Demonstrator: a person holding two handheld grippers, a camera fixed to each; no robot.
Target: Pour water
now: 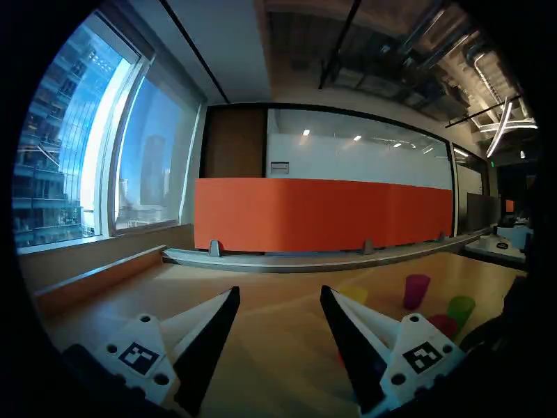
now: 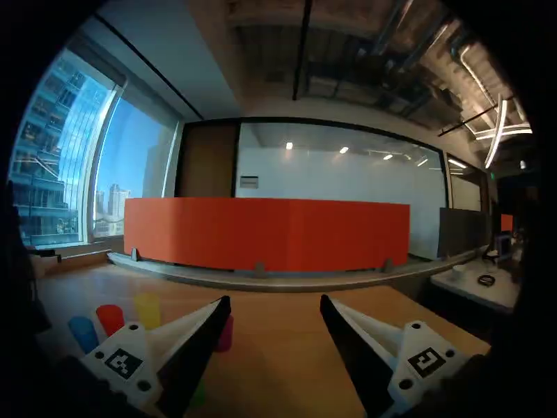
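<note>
Several coloured plastic cups stand on a wooden table (image 1: 278, 348). In the left gripper view a magenta cup (image 1: 416, 290), a green cup (image 1: 460, 310), a red cup (image 1: 443, 324) and a yellow cup (image 1: 355, 293) sit right of and behind my left gripper (image 1: 280, 299), which is open and holds nothing. In the right gripper view a blue cup (image 2: 83, 333), a red cup (image 2: 110, 318), a yellow cup (image 2: 147, 309) and a partly hidden magenta cup (image 2: 225, 333) lie left of my right gripper (image 2: 275, 306), open and empty above the table (image 2: 278, 362).
An orange divider panel (image 1: 320, 214) runs along the table's far edge. Large windows (image 1: 76, 167) line the left side. A white desk (image 2: 480, 285) with small items stands at the right. A glass wall (image 2: 334, 174) lies beyond the divider.
</note>
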